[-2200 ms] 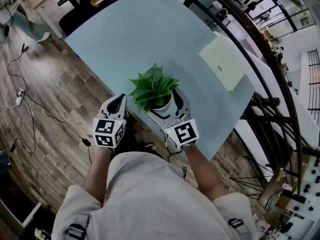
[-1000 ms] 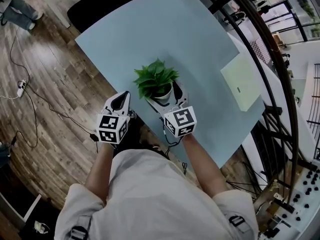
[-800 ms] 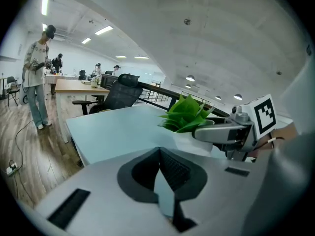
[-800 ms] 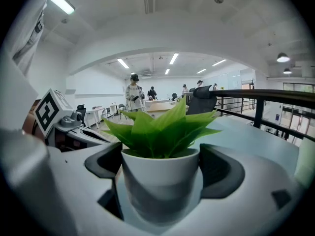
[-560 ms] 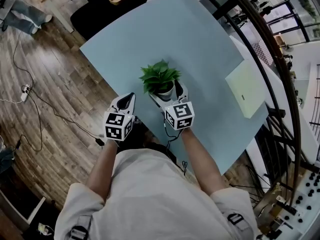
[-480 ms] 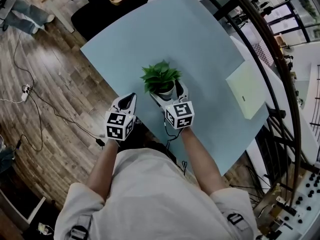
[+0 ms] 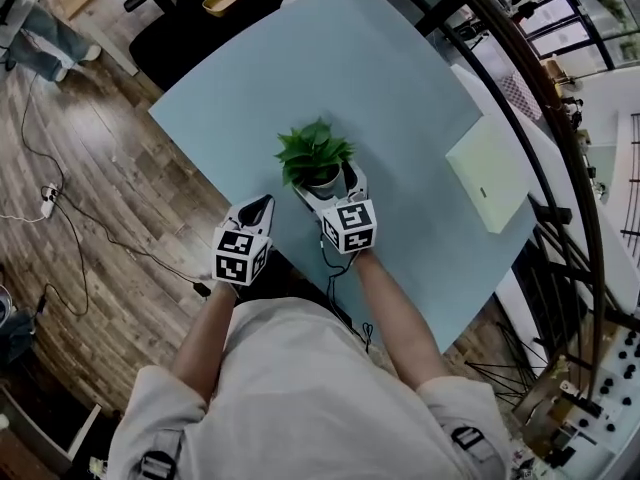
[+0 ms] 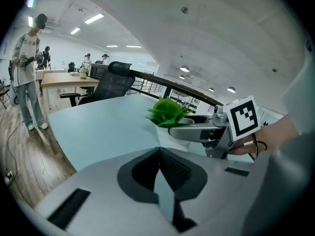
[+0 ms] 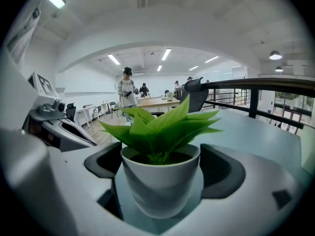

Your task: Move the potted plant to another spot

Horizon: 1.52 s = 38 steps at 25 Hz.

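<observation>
Your right gripper (image 7: 327,182) grips the potted plant (image 7: 314,154) by its white pot over the blue table (image 7: 300,58); your left gripper (image 7: 259,206) is closed, empty

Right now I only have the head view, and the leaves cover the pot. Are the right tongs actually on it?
Observer: Yes. The right gripper view shows the right tongs shut on the potted plant, with pads against both sides of its white pot.
Operator: Pot upright?
Observer: Upright. The rim is level and there is dark soil inside.
Operator: Left tongs holding anything?
Observer: No. The left gripper view shows the left tongs shut and empty. They point across the blue table, and the plant is off to their right.
</observation>
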Each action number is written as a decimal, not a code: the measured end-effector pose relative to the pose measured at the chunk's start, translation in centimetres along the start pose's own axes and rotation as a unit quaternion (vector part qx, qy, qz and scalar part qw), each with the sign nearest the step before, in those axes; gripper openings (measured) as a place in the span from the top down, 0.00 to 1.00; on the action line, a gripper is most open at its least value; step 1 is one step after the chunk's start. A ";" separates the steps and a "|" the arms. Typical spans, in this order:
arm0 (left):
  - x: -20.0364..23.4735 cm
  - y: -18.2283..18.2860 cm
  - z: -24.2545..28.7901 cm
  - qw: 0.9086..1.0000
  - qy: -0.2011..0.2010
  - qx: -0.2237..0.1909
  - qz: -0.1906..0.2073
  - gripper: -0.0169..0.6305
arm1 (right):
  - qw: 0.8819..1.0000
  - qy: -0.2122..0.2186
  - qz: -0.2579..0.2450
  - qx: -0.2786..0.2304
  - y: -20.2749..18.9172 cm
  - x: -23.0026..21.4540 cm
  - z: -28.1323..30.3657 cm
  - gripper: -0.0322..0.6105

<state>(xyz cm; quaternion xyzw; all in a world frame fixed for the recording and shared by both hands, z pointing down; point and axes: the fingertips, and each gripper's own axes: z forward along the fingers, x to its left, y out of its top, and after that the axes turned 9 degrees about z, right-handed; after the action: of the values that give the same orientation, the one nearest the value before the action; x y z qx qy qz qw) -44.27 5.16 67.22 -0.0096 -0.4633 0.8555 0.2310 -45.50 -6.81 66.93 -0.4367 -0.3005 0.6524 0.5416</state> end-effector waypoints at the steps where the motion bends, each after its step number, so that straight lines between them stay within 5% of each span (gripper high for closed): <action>1: -0.2 0.0 0.1 1.000 -0.003 0.001 0.003 0.95 | 1.000 0.000 0.003 -0.003 -0.1 0.0 -0.2 0.18; 20: -3.3 -3.6 0.8 0.998 -0.034 0.048 0.019 0.95 | 0.999 -0.003 0.003 0.046 -6.1 0.1 -4.1 0.08; 25: -4.6 -5.1 1.1 0.996 -0.047 0.074 0.025 0.95 | 0.997 -0.040 0.018 0.065 -9.0 -1.2 -6.6 0.09; 26: -5.0 -5.4 1.2 0.995 -0.050 0.082 0.028 0.95 | 0.996 -0.058 0.015 0.067 -9.4 -1.8 -7.6 0.13; 29: -6.3 -6.4 1.3 0.992 -0.059 0.104 0.027 0.95 | 0.992 -0.114 0.007 0.045 -9.6 -3.2 -11.1 0.57; 36: -13.6 -7.1 3.0 0.983 -0.121 0.127 0.060 0.95 | 0.979 -0.195 0.049 0.035 -11.9 -6.8 -18.9 0.92; 38: -16.0 -6.5 3.4 0.980 -0.141 0.124 0.071 0.95 | 0.974 -0.213 0.073 0.042 -13.1 -7.4 -20.9 0.94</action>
<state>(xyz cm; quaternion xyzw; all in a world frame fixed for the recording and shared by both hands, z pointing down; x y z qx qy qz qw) -28.21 -0.96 71.21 0.1072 -0.3798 0.9132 0.1013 -20.75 -12.61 70.90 -0.2858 -0.3485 0.7801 0.4340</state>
